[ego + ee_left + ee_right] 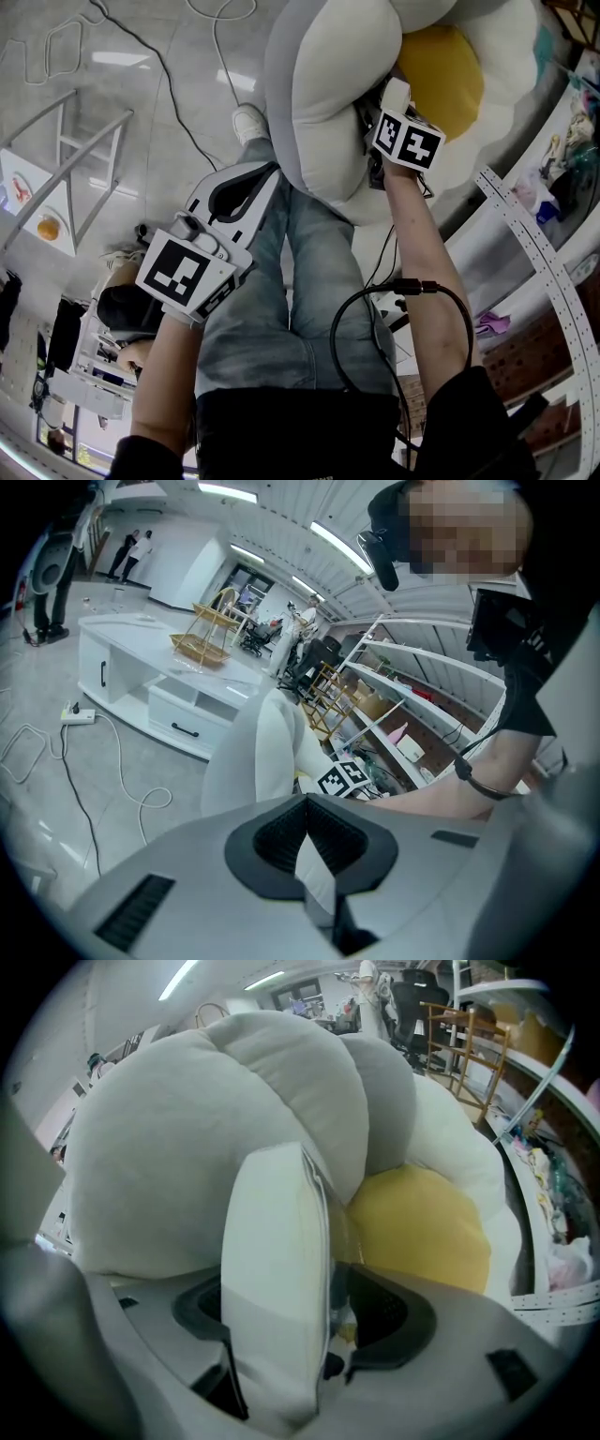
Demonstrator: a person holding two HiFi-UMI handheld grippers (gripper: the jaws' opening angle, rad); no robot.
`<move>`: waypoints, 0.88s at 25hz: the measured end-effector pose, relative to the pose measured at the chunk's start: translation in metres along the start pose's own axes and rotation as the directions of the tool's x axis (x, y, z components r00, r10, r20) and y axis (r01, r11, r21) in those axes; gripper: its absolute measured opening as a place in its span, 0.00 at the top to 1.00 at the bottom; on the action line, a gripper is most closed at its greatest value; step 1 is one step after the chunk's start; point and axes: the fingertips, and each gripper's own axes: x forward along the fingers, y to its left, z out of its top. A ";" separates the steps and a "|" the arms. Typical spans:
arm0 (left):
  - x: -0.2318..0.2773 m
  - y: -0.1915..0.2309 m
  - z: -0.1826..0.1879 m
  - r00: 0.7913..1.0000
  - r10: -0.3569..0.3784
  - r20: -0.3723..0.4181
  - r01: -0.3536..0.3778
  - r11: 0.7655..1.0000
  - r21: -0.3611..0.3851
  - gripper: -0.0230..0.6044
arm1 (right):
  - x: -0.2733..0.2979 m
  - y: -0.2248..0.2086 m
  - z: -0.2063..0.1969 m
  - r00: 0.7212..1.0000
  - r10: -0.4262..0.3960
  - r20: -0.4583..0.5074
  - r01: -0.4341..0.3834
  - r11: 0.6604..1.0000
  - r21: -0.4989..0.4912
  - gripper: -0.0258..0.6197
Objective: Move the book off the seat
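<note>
The book [277, 1269] stands on edge against the flower-shaped seat cushion [169, 1147], low in the middle of the right gripper view, just left of the cushion's yellow centre [422, 1232]. The right hand-held gripper [291, 1330] has the book between its 2 jaws, which stand wide with their pads at its 2 covers, so it appears to be gripping the book. In the head view this happens at the upper right.

The left hand-held gripper [306, 808] is closed on nothing and points away from the seat, in the lower left of the head view.

To do this step well, the grip likely needs to be firm across both covers before lifting. Then the book should be drawn straight out from the soft petals, without dragging the cushion along.
</note>
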 end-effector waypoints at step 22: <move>-0.014 -0.005 0.004 1.000 -0.001 0.022 0.001 1.000 0.007 0.95 | -0.056 -0.046 -0.012 0.994 -0.097 -0.042 0.094 0.992 -0.080 0.69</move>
